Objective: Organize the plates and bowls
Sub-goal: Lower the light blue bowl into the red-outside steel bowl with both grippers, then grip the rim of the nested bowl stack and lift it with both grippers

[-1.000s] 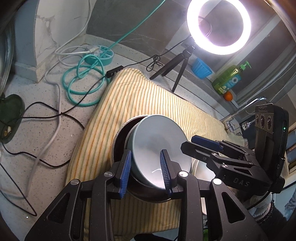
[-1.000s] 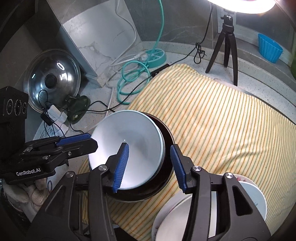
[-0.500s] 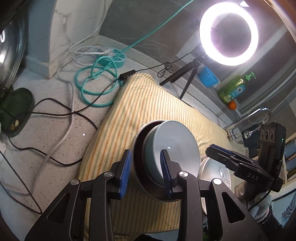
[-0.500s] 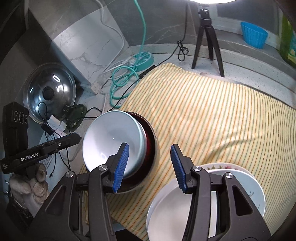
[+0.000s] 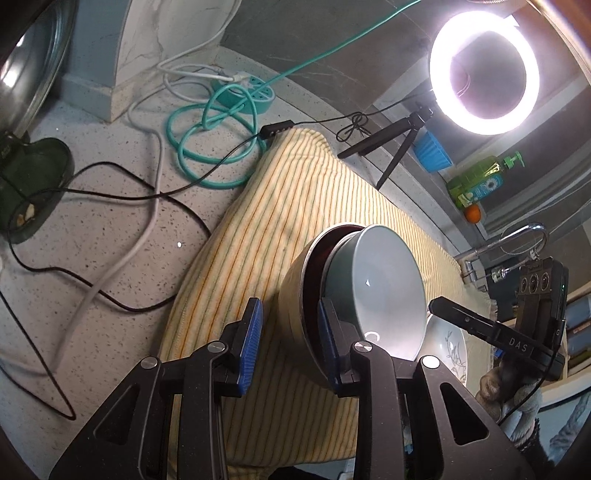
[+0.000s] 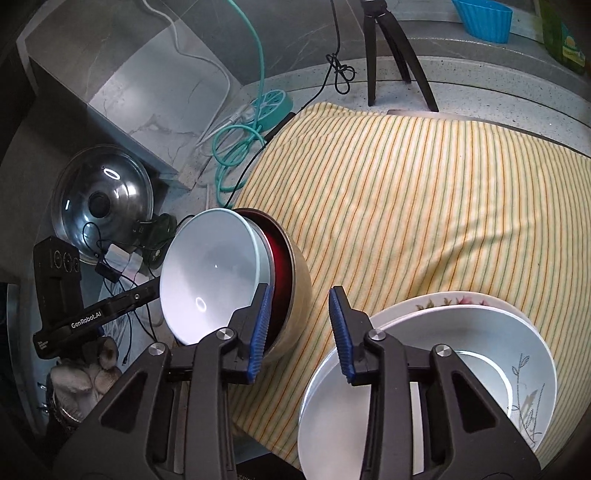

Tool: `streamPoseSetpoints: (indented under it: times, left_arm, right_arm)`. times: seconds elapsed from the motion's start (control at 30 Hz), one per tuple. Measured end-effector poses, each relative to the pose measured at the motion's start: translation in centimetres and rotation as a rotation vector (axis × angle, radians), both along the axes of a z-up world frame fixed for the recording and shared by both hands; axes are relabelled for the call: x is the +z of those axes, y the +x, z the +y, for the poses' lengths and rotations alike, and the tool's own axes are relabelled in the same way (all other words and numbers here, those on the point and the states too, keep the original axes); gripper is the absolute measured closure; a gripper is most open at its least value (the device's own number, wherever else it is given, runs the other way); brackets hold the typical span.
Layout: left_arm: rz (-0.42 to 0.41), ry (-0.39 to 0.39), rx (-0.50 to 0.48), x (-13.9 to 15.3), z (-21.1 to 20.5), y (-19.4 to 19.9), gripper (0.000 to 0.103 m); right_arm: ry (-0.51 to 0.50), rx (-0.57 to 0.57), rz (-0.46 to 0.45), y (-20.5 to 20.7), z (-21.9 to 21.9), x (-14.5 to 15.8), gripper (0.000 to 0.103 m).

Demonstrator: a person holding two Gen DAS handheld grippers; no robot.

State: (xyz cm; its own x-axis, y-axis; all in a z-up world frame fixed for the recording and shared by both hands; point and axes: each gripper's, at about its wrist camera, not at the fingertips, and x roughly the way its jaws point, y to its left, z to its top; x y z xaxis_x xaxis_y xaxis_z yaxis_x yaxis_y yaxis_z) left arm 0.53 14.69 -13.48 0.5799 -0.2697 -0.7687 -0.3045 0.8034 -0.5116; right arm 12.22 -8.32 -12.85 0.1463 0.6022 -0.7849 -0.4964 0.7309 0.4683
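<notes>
Three nested bowls stand on the striped cloth (image 6: 424, 177): a cream outer bowl (image 5: 295, 306) (image 6: 301, 284), a red-lined one, and a pale blue bowl (image 5: 384, 284) (image 6: 210, 273) on top. In both views the stack looks tipped. My left gripper (image 5: 290, 345) straddles the outer wall. Its right pad lies at the rim, its left pad stands clear, and its jaws are closing. My right gripper (image 6: 301, 332) straddles the opposite wall. Its left pad is against the red inside, its right pad is apart, and its jaws are closing. White plates (image 6: 424, 369) (image 5: 448, 343) sit stacked to the right.
A ring light on a tripod (image 5: 484, 70) stands behind the cloth. A teal cable coil (image 5: 218, 147) and black and white cords cross the speckled counter on the left. A pot lid (image 6: 101, 201) leans at far left. A blue cup (image 6: 482, 16), a soap bottle (image 5: 480, 181) and a tap (image 5: 517, 240) line the back right.
Both grippers have sunk and shifted along the bowl stack, which now looks larger and more side-on. The right jaws have narrowed around the outer bowl's wall. More of the plates shows.
</notes>
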Motion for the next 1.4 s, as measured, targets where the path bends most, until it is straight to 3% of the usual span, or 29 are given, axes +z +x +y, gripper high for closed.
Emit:
streamPoseSetpoints:
  times: [0.43, 0.8, 1.03, 1.4]
  left_arm:
    - [0.020, -0.005, -0.003, -1.0, 0.0, 0.6, 0.079]
    - [0.028, -0.006, -0.020, -1.3, -0.5, 1.2, 0.084]
    - [0.028, -0.012, -0.024, -1.2, -0.6, 1.3, 0.092]
    - [0.029, -0.002, -0.027, -1.0, -0.8, 1.3, 0.092]
  right_arm:
    - [-0.032, 0.009, 0.051, 0.3, 1.2, -2.1, 0.080]
    - [-0.036, 0.028, 0.059, 0.2, 1.8, -2.1, 0.089]
    - [-0.036, 0.026, 0.063, 0.2, 1.9, -2.0, 0.089]
    - [-0.041, 0.022, 0.051, 0.2, 1.9, -1.7, 0.089]
